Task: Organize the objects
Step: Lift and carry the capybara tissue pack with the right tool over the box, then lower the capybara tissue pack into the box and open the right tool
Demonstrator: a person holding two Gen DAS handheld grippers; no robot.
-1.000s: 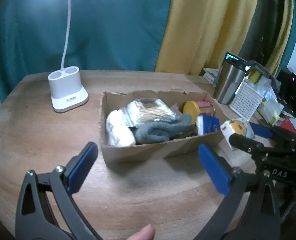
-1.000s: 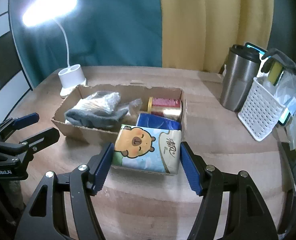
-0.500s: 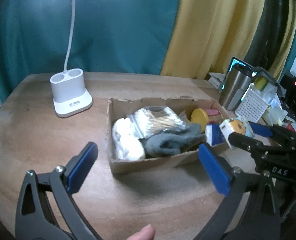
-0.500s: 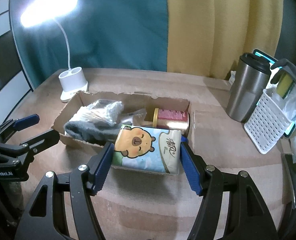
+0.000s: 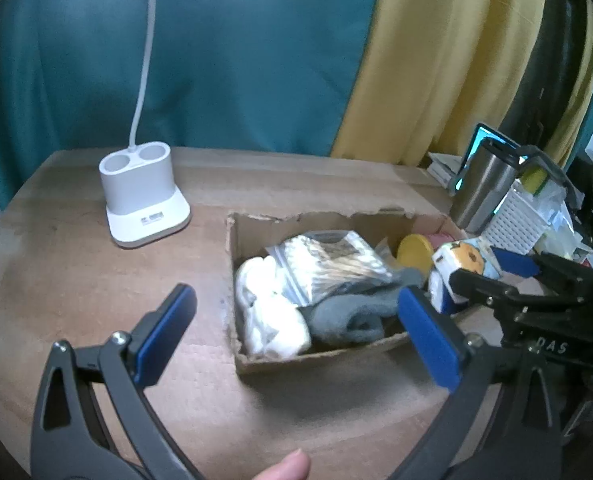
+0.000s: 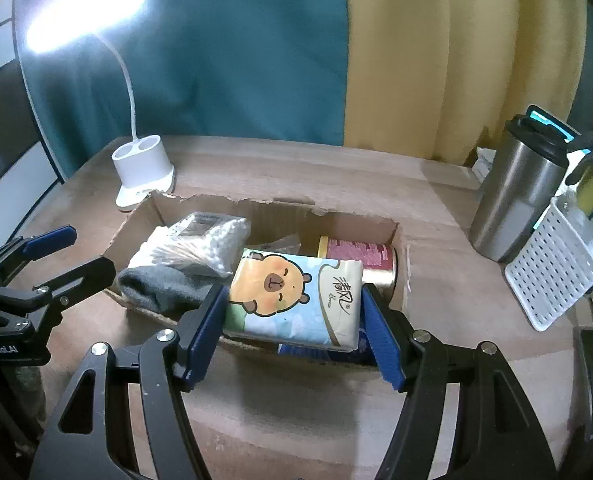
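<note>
dim rm | desk lamp (image 6: 84, 12) glare top-L | fisheye edges dark, soft blur

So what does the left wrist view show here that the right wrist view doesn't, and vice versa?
Only the left wrist view: the white bundle at the cardboard box's left end, and a thumb tip. Only the right wrist view: the capybara tissue pack's printed face, clamped in the right hand-held gripper, and the lit lamp head. Both: grey sock, cotton swab bag, steel tumbler.

One box (image 6: 400, 240), two tissue packs (image 6: 296, 292)

tissue pack (image 6: 294, 294) carried forward, now over cardboard box (image 6: 396, 232)
</note>
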